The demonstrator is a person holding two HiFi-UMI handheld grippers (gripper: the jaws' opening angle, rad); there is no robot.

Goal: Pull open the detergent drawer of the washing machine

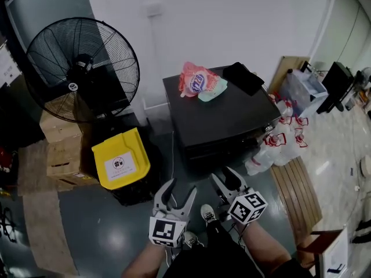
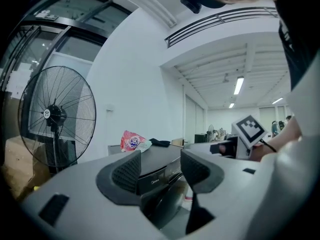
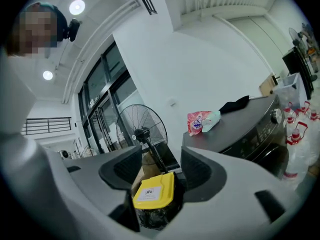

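The black washing machine [image 1: 223,117] stands in the middle of the head view, its front face [image 1: 223,146] turned toward me. I cannot make out the detergent drawer's outline there. In the left gripper view, the machine's front panel [image 2: 156,176] shows between the jaws, some way off. The control panel with a knob [image 3: 274,116] appears at the right of the right gripper view. My left gripper [image 1: 181,187] [image 2: 160,166] and right gripper [image 1: 223,175] [image 3: 161,169] hover side by side in front of the machine. Both are open with nothing between the fingers and are apart from the machine.
On the machine's top lie a pink detergent bag [image 1: 197,81] and a black cloth [image 1: 243,77]. A yellow-lidded bin [image 1: 120,158] and a big standing fan [image 1: 81,68] are to the left, with cardboard boxes [image 1: 61,152] beyond. Plastic jugs [image 1: 272,149] and a wooden pallet [image 1: 298,193] sit to the right.
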